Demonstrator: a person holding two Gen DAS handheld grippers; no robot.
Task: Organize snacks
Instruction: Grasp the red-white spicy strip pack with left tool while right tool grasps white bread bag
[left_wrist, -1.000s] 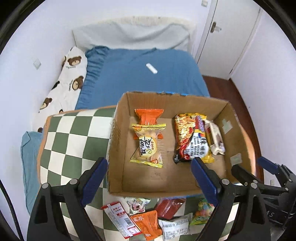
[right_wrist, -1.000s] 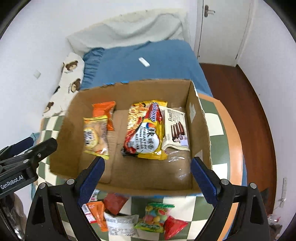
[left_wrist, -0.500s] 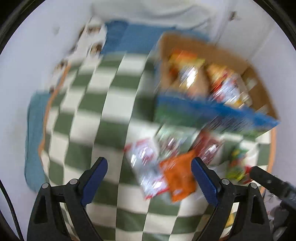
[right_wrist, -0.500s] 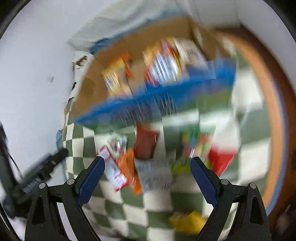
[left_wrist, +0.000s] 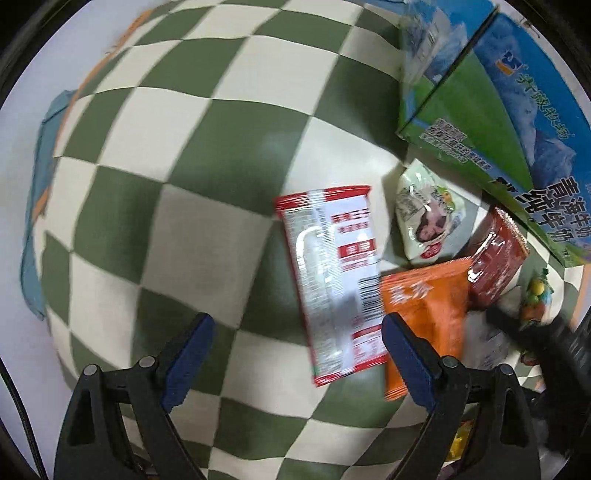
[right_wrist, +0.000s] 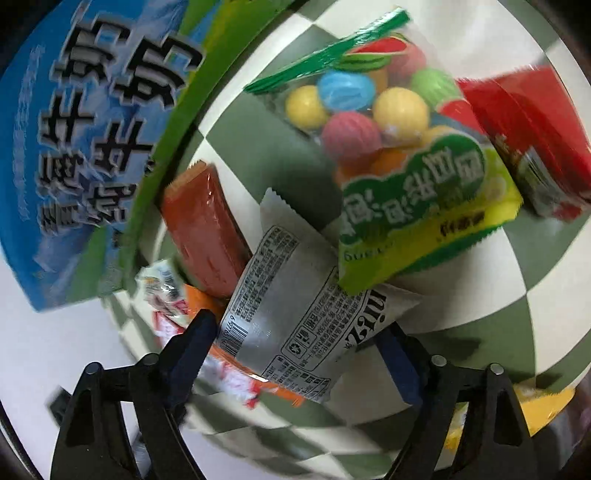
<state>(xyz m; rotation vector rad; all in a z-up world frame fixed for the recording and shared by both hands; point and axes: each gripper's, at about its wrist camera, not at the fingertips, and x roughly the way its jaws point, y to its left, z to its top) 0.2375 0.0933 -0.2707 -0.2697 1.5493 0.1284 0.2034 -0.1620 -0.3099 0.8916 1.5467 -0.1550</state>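
Note:
Loose snacks lie on the checkered tablecloth (left_wrist: 184, 155) in front of the blue and green carton (left_wrist: 517, 110). My left gripper (left_wrist: 295, 350) is open, low over a red and white packet (left_wrist: 332, 277), with an orange packet (left_wrist: 424, 306), a pale green packet (left_wrist: 424, 218) and a dark red packet (left_wrist: 495, 258) to its right. My right gripper (right_wrist: 299, 354) is open around a grey and white packet (right_wrist: 295, 314). A bag of coloured candy balls (right_wrist: 388, 147) lies above it, partly on the packet. A dark red packet (right_wrist: 203, 229) lies to the left and a red packet (right_wrist: 535, 140) to the right.
The carton wall (right_wrist: 92, 147) stands close on the left in the right wrist view. A yellow packet (right_wrist: 543, 410) lies at the lower right. The right gripper's black body (left_wrist: 535, 343) shows at the right edge in the left wrist view.
Both grippers have come down from above the open carton to just over the loose snacks on the cloth. The right one now straddles the grey and white packet.

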